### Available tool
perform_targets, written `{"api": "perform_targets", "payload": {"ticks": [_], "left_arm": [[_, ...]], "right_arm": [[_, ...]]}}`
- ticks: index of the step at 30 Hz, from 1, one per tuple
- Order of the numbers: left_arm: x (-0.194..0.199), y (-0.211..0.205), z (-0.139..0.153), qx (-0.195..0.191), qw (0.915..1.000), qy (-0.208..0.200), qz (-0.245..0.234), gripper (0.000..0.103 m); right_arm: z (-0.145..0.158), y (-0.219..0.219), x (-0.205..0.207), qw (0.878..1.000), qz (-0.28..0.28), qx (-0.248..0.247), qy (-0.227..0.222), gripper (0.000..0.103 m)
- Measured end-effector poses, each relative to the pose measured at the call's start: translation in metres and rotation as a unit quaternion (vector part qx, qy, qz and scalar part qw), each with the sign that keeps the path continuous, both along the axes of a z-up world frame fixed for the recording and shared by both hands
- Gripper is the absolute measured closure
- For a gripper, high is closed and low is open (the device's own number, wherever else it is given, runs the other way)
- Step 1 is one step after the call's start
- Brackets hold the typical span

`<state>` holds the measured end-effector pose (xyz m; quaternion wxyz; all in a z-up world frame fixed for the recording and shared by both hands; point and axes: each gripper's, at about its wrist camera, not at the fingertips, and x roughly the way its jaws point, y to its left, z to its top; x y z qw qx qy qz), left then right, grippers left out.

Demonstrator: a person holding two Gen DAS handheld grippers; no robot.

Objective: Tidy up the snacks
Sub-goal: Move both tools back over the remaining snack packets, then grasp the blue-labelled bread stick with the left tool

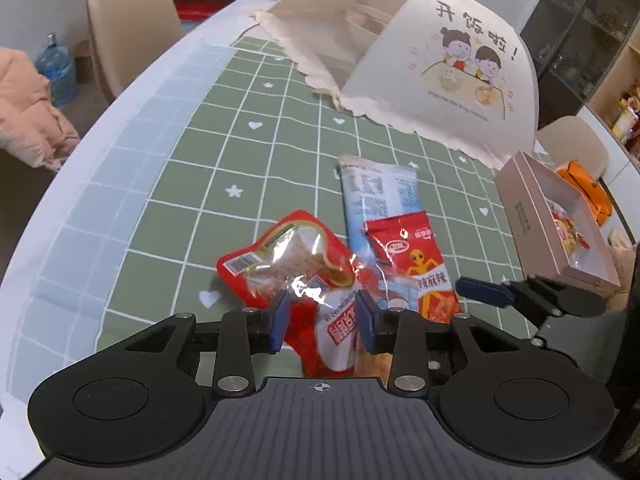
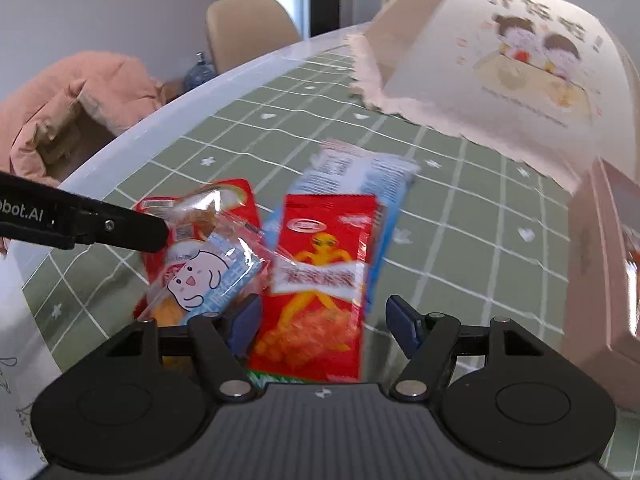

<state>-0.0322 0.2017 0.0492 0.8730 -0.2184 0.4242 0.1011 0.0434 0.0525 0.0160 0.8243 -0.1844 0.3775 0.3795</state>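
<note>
Snack sorting on a green gridded tablecloth (image 1: 256,168), pick-up step. The left gripper (image 1: 322,322) sits low over the near end of a loose pile, its blue pads part-open on either side of a red-and-white packet (image 1: 336,332); whether the pads press on the wrapper cannot be told. Just beyond lies a red pouch with a clear window (image 1: 280,260), and to its right a red packet with an orange figure (image 1: 416,268) lies on top of a long pale-blue packet (image 1: 380,196). The right gripper (image 2: 322,324) hangs wide open with the red figure packet (image 2: 320,280) between its fingers, not touching either pad as far as can be seen; the motion blur makes this uncertain. A pink box (image 1: 532,216) at the right edge of the table already holds at least one snack, and a folding food cover (image 1: 440,60) stands at the far side.

Judgement: a packet is being selected. The next move calls for closing on a single wrapper, lifting it free of its overlapping neighbours and carrying it right to the box.
</note>
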Motion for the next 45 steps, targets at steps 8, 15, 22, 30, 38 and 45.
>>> {"api": "perform_targets", "payload": {"ticks": [8,15,22,30,38,45], "left_arm": [[-0.006,-0.016,-0.004,-0.017,0.9994,-0.001,-0.031,0.063],[-0.006,0.004,-0.009,-0.019,0.9976,-0.002,0.067,0.063],[0.006,0.022,-0.025,-0.040,0.9930,0.022,0.109,0.063],[0.039,-0.029,-0.019,-0.043,0.9984,0.022,-0.029,0.062],[0.069,-0.029,0.008,-0.019,0.9993,-0.032,0.004,0.063],[0.147,0.020,-0.033,-0.030,0.9944,0.017,0.100,0.063]], "right_arm": [[0.004,-0.031,-0.007,0.999,-0.025,-0.020,0.020,0.053],[0.009,-0.121,-0.023,0.993,-0.114,-0.041,0.014,0.053],[0.001,-0.180,-0.024,0.979,-0.200,-0.033,0.030,0.047],[-0.004,-0.194,-0.030,0.973,-0.228,-0.026,0.019,0.024],[-0.009,-0.199,-0.030,0.968,-0.249,-0.010,0.028,0.013],[-0.011,-0.195,-0.037,0.968,-0.249,-0.007,0.029,0.007]]}}
